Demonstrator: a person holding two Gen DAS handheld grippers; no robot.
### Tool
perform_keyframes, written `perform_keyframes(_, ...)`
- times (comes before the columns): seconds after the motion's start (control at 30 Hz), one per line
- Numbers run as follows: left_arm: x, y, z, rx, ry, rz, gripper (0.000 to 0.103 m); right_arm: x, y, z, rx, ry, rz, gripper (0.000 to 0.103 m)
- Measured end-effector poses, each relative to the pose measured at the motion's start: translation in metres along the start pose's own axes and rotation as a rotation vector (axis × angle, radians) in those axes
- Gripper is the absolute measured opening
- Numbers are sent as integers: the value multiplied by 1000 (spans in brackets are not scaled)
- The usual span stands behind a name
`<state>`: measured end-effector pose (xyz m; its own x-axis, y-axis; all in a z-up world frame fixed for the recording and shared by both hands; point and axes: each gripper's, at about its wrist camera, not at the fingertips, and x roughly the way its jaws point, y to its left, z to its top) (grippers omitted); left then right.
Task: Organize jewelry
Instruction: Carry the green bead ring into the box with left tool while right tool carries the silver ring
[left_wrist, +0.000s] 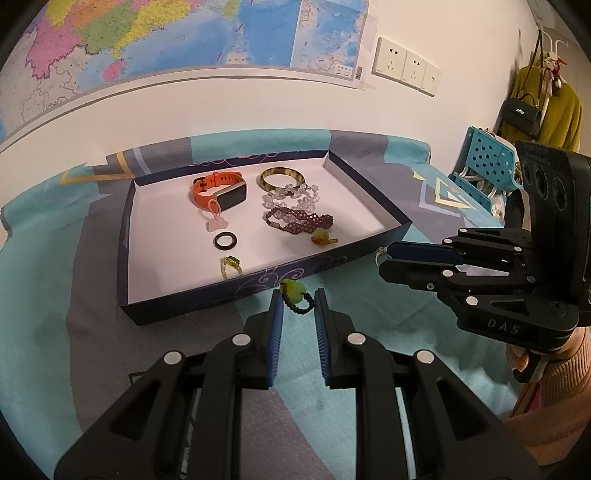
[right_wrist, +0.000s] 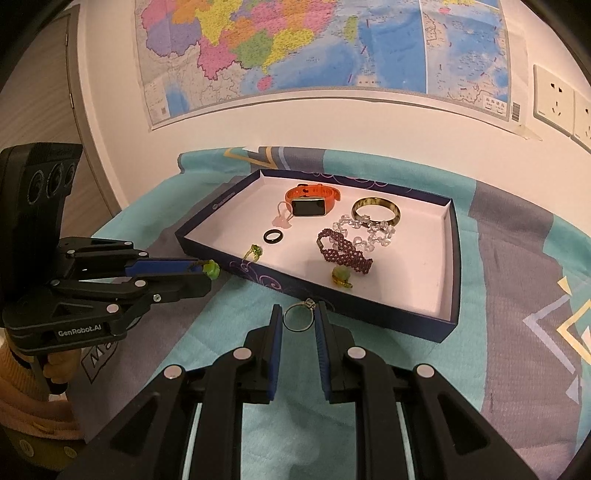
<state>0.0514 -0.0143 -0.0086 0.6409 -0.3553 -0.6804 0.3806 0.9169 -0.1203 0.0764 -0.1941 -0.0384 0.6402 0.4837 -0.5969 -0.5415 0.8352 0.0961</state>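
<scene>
My left gripper (left_wrist: 298, 302) is shut on a green stone ring with a dark beaded band (left_wrist: 293, 295), just in front of the near wall of the dark blue tray (left_wrist: 207, 306). My right gripper (right_wrist: 298, 314) is shut on a thin silver ring with a small stone (right_wrist: 297, 318), also close to the tray's near wall (right_wrist: 369, 314). Each gripper shows in the other's view: the right gripper (left_wrist: 386, 258) at the tray's right corner, the left gripper (right_wrist: 207, 271) at its left corner with the green stone (right_wrist: 212, 268) at its tips.
In the tray lie an orange watch (left_wrist: 218, 188), a bangle (left_wrist: 282, 177), a clear bead bracelet (left_wrist: 291, 195), a purple bead bracelet (left_wrist: 299, 219), a black ring (left_wrist: 225, 240), a green ring (left_wrist: 231, 266) and an amber-green pendant (left_wrist: 323, 236). A patterned cloth (left_wrist: 303, 391) covers the table; a blue basket (left_wrist: 487, 158) stands to the right.
</scene>
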Motion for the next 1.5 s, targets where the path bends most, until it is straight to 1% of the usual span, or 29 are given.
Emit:
perform_keyframes(0.63,2,3,14,16,-17,8,18,4,-4,13,-10,-18,-10,16)
perform_keyframes(1.5,10,8,26,21,-26,20,18,15,-11,27,1,-22,14,16)
